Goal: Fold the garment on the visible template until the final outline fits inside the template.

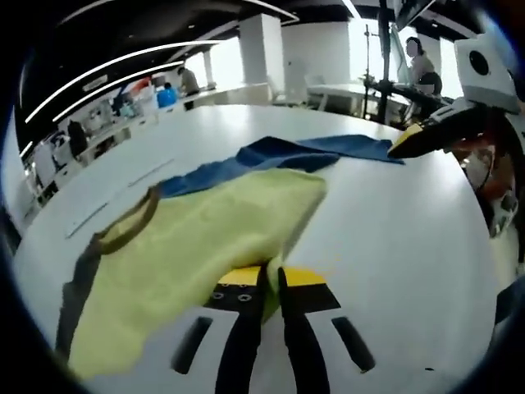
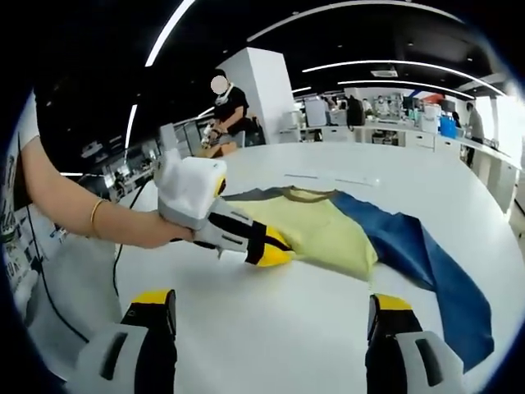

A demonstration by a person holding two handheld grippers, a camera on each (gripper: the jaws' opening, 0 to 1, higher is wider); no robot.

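Observation:
A yellow garment (image 1: 197,246) with a brownish collar (image 1: 131,226) and blue parts (image 1: 303,153) lies partly folded on the white table (image 1: 394,246). My left gripper (image 1: 272,277) is shut on the yellow hem at the near edge. In the right gripper view a hand holds that left gripper (image 2: 275,254) at the garment's (image 2: 324,230) near-left edge, and the blue cloth (image 2: 435,263) spreads to the right. My right gripper (image 2: 272,302) hangs open over bare table in front of the garment, holding nothing. Its yellow tip (image 1: 410,144) shows by the blue cloth's far end.
Faint thin lines (image 1: 123,197) mark the table beyond the garment, also visible as lines (image 2: 328,178). A black cable (image 2: 49,308) runs off the table's left side. People (image 2: 225,111) and desks stand in the background, past the table's curved edge.

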